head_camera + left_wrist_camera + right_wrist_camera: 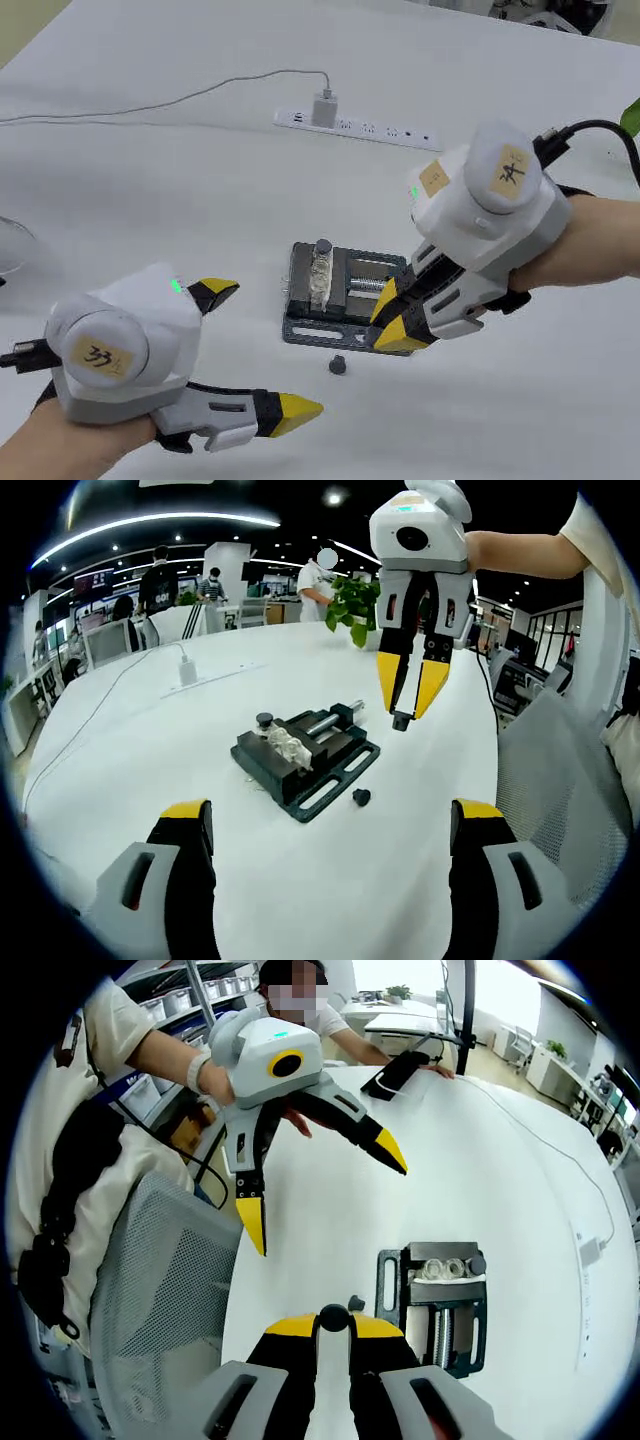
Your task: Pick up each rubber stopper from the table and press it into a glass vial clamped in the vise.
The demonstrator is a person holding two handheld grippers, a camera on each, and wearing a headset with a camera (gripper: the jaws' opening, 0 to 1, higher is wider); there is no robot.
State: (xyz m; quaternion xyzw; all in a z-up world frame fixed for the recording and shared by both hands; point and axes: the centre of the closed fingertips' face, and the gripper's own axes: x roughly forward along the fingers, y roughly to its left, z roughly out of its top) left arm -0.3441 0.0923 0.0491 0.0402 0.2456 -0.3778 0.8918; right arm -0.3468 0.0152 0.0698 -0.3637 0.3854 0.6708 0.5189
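A black vise (300,330) (335,778) (392,1282) stands mid-table and clamps a row of glass vials (320,282) (285,745) (440,1271). The far vial carries a dark stopper (323,246) (264,720) (477,1263). My right gripper (376,333) (403,715) (333,1325) hovers at the vise's near right corner, shut on a small dark rubber stopper (333,1316). Another loose stopper (338,366) (361,797) lies on the table just in front of the vise. My left gripper (278,348) (325,820) (329,1209) stands open and empty to the left of the vise.
A white power strip (357,127) (185,675) with a plugged charger and a cable lies behind the vise. A grey mesh chair (150,1290) (560,780) stands at the table's near edge. A dark phone (400,1070) lies far along the table.
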